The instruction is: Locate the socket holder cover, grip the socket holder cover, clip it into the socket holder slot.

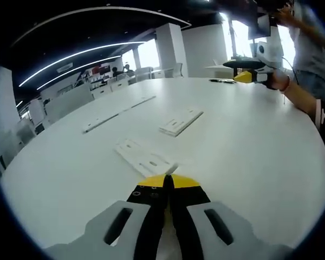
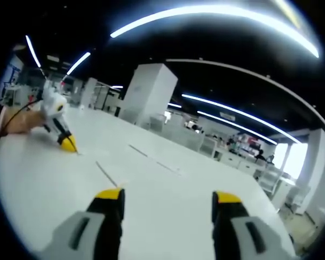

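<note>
My left gripper (image 1: 168,183) sits low over the white table (image 1: 249,157), jaws pressed together, yellow tips touching, nothing visibly between them. Just beyond the tips lies a flat white plate, the socket holder cover (image 1: 144,158), one corner almost touching the tips, but I can't tell if there's actual contact. Farther out, centre of the table, a second white slotted piece, the socket holder (image 1: 180,122), lies angled, well apart from the cover. Left of it, two long thin white strips (image 1: 117,114) lie end to end toward the far edge.

Far right in the left gripper view, my right gripper (image 1: 244,76) shows over the table edge, held in my hand (image 1: 279,81); a person in a grey shirt (image 1: 310,43) stands behind it. A small dark flat thing (image 1: 222,81) lies on the table near it.

In the right gripper view my right gripper (image 2: 168,197) has its jaws spread wide, empty, bare table (image 2: 168,216) between the yellow tips. It's raised, looking across the table toward white office desks (image 2: 227,154) and a white pillar (image 2: 149,92). At far left my left gripper (image 2: 65,142) touches its yellow tip down on the table, my hand (image 2: 21,119) on it. Thin strips (image 2: 151,157) show as faint lines on the tabletop.
</note>
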{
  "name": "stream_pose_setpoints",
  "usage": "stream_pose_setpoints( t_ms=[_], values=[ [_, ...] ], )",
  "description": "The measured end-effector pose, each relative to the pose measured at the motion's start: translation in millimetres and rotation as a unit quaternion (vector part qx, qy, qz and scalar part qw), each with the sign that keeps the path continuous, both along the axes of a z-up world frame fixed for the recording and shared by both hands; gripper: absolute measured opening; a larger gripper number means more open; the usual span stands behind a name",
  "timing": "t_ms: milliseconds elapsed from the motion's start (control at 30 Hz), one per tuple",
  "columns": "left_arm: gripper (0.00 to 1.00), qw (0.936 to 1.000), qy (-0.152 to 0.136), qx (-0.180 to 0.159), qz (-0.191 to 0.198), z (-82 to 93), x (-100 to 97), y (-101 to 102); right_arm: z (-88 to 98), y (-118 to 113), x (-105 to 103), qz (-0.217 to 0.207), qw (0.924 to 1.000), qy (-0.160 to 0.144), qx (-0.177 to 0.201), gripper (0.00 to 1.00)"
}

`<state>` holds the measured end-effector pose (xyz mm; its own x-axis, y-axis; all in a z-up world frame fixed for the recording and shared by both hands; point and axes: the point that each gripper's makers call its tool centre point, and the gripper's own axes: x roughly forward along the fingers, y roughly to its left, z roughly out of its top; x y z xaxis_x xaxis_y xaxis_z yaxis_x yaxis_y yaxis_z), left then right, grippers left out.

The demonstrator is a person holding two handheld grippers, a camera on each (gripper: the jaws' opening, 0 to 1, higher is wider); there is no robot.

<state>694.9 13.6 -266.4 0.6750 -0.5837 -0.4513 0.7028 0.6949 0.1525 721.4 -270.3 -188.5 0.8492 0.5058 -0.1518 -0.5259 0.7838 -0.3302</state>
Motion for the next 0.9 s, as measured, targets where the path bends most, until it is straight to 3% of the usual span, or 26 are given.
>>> stream_pose_setpoints(
  t_ms=[900],
  values=[
    [0.03, 0.9997, -0.016, 0.014, 0.012, -0.3, 3.0, -1.0, -1.8, 0.8, 1.2, 0.003, 1.0000, 0.004, -0.003, 0.66]
  ],
)
